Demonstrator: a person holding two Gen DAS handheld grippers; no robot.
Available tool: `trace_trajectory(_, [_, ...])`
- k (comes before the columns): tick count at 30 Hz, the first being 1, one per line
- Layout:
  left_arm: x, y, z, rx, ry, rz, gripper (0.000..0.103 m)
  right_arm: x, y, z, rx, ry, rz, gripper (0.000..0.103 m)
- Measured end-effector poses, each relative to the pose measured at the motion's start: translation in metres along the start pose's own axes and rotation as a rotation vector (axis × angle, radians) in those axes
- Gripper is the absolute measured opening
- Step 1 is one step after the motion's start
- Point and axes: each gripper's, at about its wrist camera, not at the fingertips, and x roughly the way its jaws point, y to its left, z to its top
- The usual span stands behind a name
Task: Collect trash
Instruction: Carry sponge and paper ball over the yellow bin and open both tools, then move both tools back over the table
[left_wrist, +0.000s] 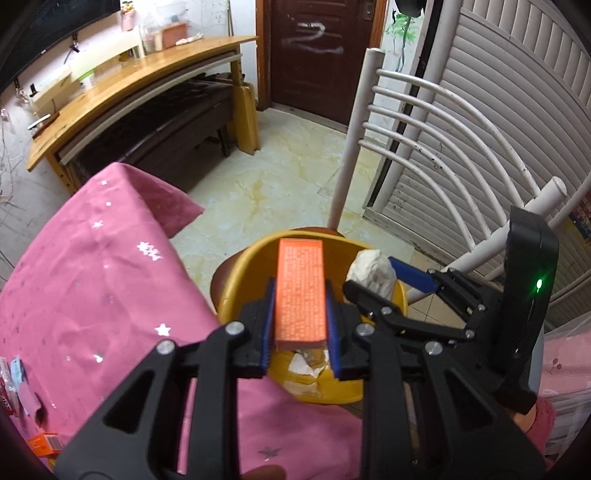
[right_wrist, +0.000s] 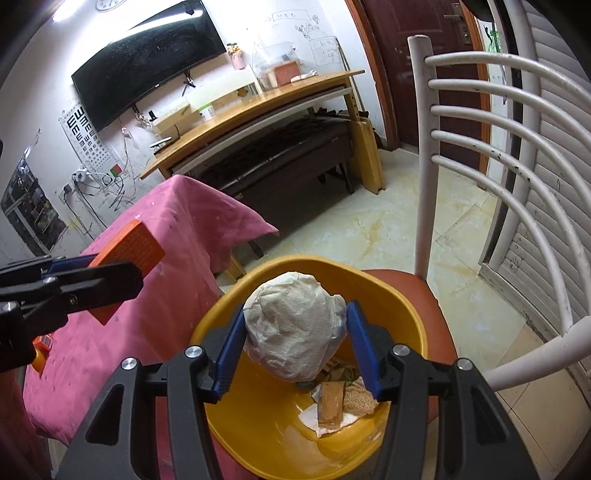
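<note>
Clearly the drop-off step is in hand, both loads being poised over the yellow basin (right_wrist: 402, 314) on the red chair seat (right_wrist: 424, 295); the left gripper (left_wrist: 300, 325) is closed to the width of an orange box (left_wrist: 301, 291), clamped by its long sides, hanging above the basin's near rim; the right gripper (right_wrist: 295, 347), spread wider, pinches a crumpled white paper wad (right_wrist: 295, 325) directly over wrappers (right_wrist: 332, 402) lying below its tips; next, I judge, each pair of jaws need only part.
</note>
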Motion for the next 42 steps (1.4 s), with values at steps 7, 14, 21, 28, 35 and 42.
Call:
trace_trajectory(7, [0.005,-0.001,0.001,-0.021,0.007,0.002,0.053,0.001,0.001,0.0,-0.006,0.004,0.0,0.05])
trace_trajectory(14, [-0.013,0.013,-0.003,-0.051,-0.025,0.023,0.053,-0.008,0.008,0.002,-0.012,-0.033,0.002,0.051])
trace_trajectory(21, [-0.057,0.04,-0.012,-0.085,-0.108,0.065,0.053,-0.024,0.039,0.015,-0.06,-0.089,0.042,0.051])
trace_trajectory(28, [-0.097,0.074,-0.026,-0.117,-0.173,0.097,0.053,-0.024,0.091,0.03,-0.148,-0.102,0.079,0.051])
trace_trajectory(35, [-0.128,0.121,-0.045,-0.18,-0.225,0.182,0.053,-0.01,0.156,0.033,-0.241,-0.082,0.14,0.051])
trace_trajectory(42, [-0.155,0.195,-0.076,-0.31,-0.232,0.292,0.053,0.011,0.233,0.03,-0.352,-0.045,0.212,0.051])
